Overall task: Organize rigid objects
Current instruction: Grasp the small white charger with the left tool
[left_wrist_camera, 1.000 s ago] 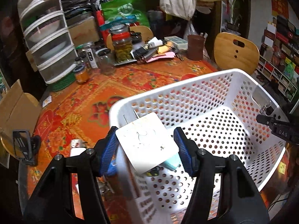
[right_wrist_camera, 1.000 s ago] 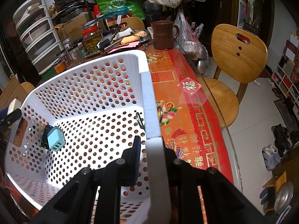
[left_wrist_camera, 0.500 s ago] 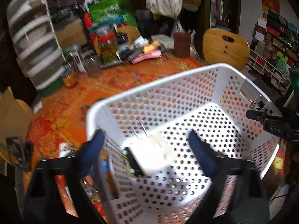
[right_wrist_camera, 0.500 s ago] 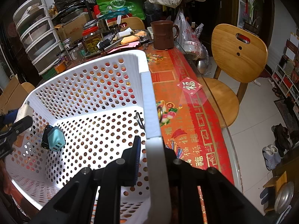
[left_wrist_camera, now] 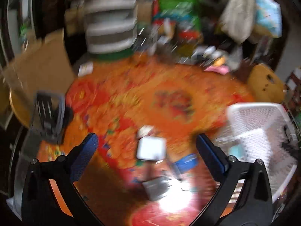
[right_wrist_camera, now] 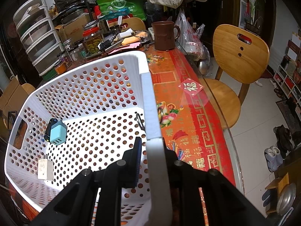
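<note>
My right gripper (right_wrist_camera: 152,148) is shut on the rim of the white perforated basket (right_wrist_camera: 148,98). Inside the basket lie a white charger (right_wrist_camera: 44,170) near its left wall and a light blue charger (right_wrist_camera: 58,133) against a black one (right_wrist_camera: 49,130). The left wrist view is heavily blurred. My left gripper (left_wrist_camera: 146,143) is open and empty above the orange tablecloth. A white square adapter (left_wrist_camera: 151,148) lies on the cloth between its fingers, with a grey block (left_wrist_camera: 156,188) nearer to me. The basket (left_wrist_camera: 263,124) sits at the right edge of that view.
A brown mug (right_wrist_camera: 164,35), jars, a drawer unit (right_wrist_camera: 39,37) and clutter fill the table's far side. A wooden chair (right_wrist_camera: 239,56) stands to the right. A cardboard box (left_wrist_camera: 39,71) and a black holder (left_wrist_camera: 49,111) are at the table's left.
My left gripper opened and dropped the white charger into the basket, then swung left out of the basket over the table. My right gripper has stayed put.
</note>
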